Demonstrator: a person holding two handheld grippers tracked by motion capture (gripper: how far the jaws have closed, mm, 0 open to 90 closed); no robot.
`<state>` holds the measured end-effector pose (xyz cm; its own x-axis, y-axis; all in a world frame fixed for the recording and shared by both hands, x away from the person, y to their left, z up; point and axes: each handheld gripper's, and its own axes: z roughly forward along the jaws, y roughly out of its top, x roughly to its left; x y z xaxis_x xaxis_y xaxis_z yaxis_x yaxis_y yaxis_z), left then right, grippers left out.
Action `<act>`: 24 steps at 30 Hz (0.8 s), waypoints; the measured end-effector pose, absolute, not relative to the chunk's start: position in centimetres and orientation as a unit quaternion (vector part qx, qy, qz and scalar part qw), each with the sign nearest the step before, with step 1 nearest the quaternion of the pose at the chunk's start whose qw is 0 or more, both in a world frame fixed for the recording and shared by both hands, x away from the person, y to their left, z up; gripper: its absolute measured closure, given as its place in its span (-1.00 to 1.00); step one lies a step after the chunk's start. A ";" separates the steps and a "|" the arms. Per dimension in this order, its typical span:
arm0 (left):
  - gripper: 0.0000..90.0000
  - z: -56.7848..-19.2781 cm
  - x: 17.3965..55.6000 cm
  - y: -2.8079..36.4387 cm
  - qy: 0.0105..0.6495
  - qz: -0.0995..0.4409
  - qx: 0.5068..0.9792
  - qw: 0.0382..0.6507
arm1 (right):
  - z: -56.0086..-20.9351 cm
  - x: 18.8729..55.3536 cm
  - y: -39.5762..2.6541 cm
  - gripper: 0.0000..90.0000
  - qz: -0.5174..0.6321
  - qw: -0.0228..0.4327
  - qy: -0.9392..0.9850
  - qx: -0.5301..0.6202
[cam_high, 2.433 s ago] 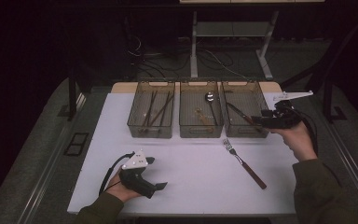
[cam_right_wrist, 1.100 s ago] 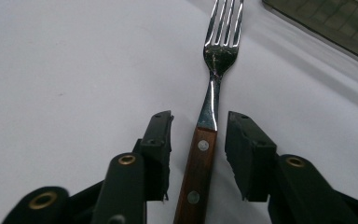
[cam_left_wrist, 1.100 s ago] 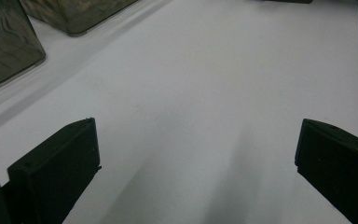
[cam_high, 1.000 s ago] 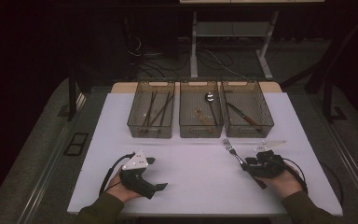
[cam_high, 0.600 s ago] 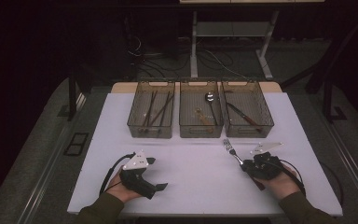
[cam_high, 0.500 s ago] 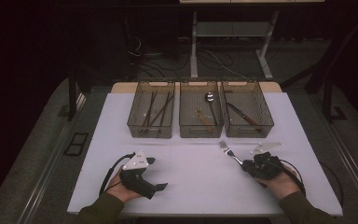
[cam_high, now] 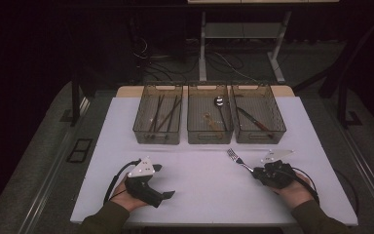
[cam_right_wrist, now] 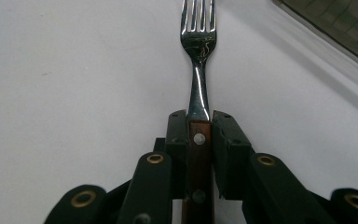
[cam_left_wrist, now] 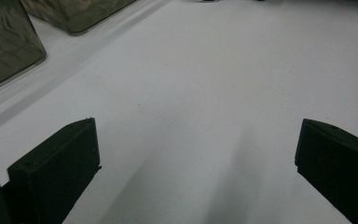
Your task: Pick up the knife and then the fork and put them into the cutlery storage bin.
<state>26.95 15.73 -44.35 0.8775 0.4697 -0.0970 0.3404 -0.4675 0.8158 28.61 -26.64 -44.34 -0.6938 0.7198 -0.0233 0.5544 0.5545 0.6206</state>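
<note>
Where the right gripper (cam_high: 256, 171) sits at about four o'clock on the desk (cam_high: 199, 185), its jaws have just been closing and now pinch the wooden handle of the fork (cam_right_wrist: 198, 88) from both sides. Fork's metal neck and tines run out past the jaw tips toward ten o'clock in the high view, low over the white surface; whether the tines touch it cannot be told. Left gripper (cam_high: 161, 195) at about eight o'clock, jaws spread wide, nothing between them, bare desk ahead. Three tinted bins in a row at twelve o'clock: left bin (cam_high: 141, 130) with dark sticks, middle bin (cam_high: 195, 134) with a spoon, right bin (cam_high: 276, 127) with a knife.
</note>
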 end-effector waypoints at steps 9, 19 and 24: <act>-1.00 -44.3 26.9 15.7 0.234 0.070 0.855 0.457 | -44.1 28.9 -27.0 0.72 0.317 0.111 0.869 0.363; -1.00 -44.3 27.0 15.7 0.235 0.070 0.855 0.457 | -43.2 28.8 -27.3 0.72 0.337 0.103 0.867 0.351; -1.00 -44.4 27.0 15.7 0.235 0.070 0.854 0.458 | -42.7 28.9 -27.7 0.72 0.345 0.106 0.865 0.350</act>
<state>26.99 15.73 -44.37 0.8796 0.4660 -0.0958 0.3374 -0.4691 0.8161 28.90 -27.67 -42.71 -0.7331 0.6777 0.0575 0.5314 0.5180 0.6703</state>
